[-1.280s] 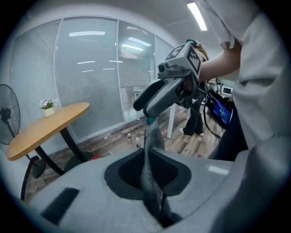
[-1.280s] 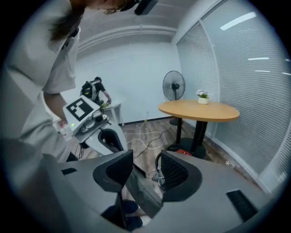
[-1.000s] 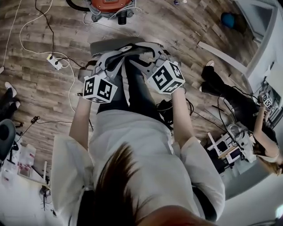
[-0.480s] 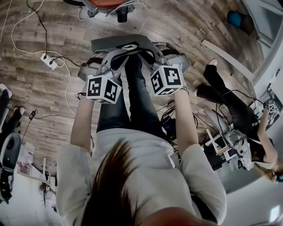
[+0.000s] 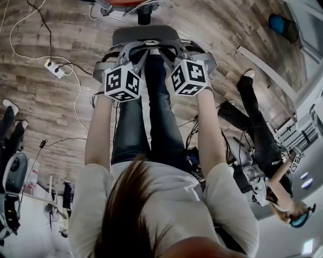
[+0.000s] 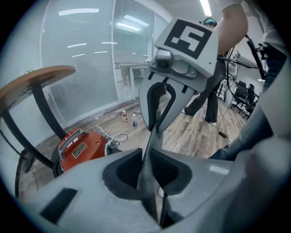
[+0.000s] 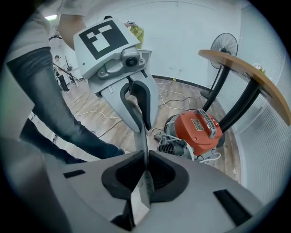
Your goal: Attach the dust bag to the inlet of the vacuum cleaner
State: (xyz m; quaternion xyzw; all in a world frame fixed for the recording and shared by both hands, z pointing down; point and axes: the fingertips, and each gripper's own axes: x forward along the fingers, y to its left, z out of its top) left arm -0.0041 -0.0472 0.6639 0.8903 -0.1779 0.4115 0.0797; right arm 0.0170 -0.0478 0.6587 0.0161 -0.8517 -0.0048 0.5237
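Two edges of the dust bag (image 5: pixel 128 35) are pinched: the right tool (image 7: pixel 145 177) just closing, the left tool (image 6: pixel 149 179) just loosening.

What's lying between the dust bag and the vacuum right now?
Only a short strip of bare wood floor separates the bag from the vacuum. The head view shows this best.

Arms (image 5: pixel 98 131) straight down; left gripper (image 6: pixel 146 159) just loosening, right gripper (image 7: pixel 145 164) just closing, each on the dust bag (image 5: pixel 146 34).
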